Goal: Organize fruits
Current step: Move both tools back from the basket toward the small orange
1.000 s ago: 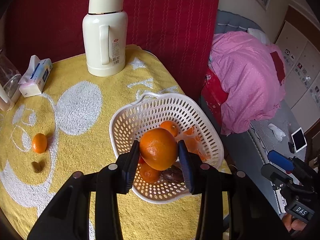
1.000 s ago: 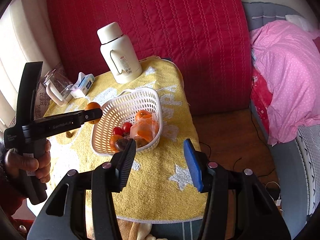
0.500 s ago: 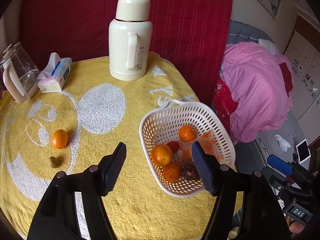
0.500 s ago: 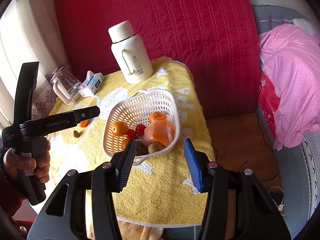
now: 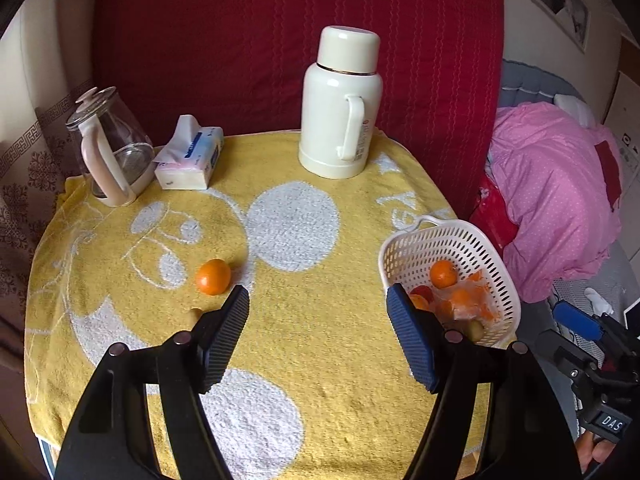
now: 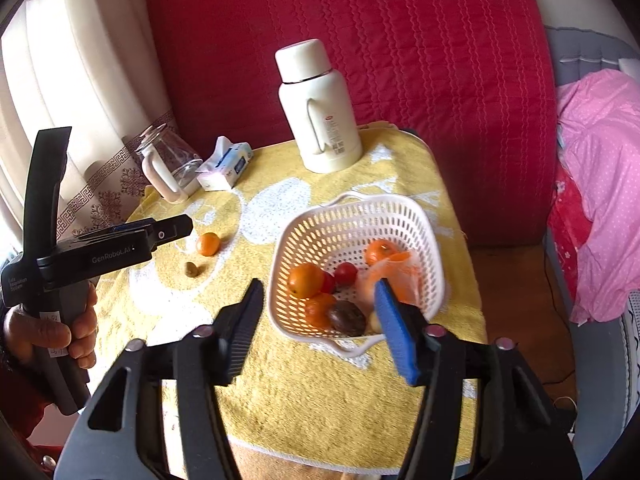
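Observation:
A white perforated basket [image 5: 460, 240] [image 6: 352, 220] sits at the table's right side and holds several oranges, small red fruits, a dark round fruit and a plastic bag. A loose orange [image 5: 213, 277] [image 6: 208, 243] lies on the yellow towel, with a small brown fruit [image 5: 195, 313] [image 6: 192, 269] just in front of it. My left gripper [image 5: 316, 336] is open and empty above the towel, between the loose orange and the basket; it also shows in the right wrist view [image 6: 160, 234]. My right gripper [image 6: 318, 328] is open and empty at the basket's near edge.
A cream thermos [image 5: 340, 104] [image 6: 318, 108] stands at the back. A tissue pack [image 5: 190, 158] [image 6: 226, 164] and a glass jug [image 5: 108, 140] [image 6: 168, 164] stand at the back left. A red quilted backrest is behind; pink bedding [image 5: 560, 200] lies right of the table.
My left gripper opened and let the orange drop into the basket, then swung left toward the loose orange. My right gripper moved closer to the basket.

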The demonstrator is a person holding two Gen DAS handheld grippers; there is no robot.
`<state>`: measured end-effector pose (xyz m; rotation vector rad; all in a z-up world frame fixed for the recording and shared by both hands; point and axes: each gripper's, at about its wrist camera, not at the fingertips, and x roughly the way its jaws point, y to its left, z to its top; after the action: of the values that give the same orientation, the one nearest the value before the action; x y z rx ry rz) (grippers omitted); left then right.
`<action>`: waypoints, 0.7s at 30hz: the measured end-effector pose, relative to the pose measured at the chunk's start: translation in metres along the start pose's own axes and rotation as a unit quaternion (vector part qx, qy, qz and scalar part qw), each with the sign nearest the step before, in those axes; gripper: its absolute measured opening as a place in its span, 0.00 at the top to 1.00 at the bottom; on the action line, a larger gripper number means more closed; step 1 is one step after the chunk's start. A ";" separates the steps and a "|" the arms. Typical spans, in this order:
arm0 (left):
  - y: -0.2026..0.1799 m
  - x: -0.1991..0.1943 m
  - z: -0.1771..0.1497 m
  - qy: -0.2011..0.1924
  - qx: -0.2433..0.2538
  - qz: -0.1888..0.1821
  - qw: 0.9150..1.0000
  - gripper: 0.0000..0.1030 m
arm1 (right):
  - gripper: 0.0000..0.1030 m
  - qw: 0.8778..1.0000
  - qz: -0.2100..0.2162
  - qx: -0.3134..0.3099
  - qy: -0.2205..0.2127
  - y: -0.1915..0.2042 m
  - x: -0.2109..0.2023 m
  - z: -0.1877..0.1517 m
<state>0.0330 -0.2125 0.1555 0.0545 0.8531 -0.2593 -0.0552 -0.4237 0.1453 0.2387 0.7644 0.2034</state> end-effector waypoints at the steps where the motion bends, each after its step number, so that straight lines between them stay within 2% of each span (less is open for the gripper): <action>1: 0.006 -0.001 -0.001 0.002 -0.004 0.004 1.000 0.31 | 0.33 1.000 0.002 -0.001 0.001 0.004 0.002 0.001; 4: 0.025 -0.006 -0.007 0.004 -0.020 0.016 1.000 0.31 | 0.28 1.000 0.006 -0.002 0.004 0.014 0.009 0.003; 11: 0.073 -0.016 -0.021 0.010 -0.058 0.046 0.997 0.31 | 0.28 0.999 0.027 -0.021 0.009 0.046 0.026 0.010; 21: 0.123 -0.022 -0.034 0.018 -0.083 0.064 0.994 0.31 | 0.28 0.996 0.055 -0.061 0.018 0.104 0.064 0.025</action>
<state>0.0242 -0.0839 0.1426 -0.0405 0.9013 -0.0668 -0.0023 -0.3110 0.1504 0.1620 0.7734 0.3579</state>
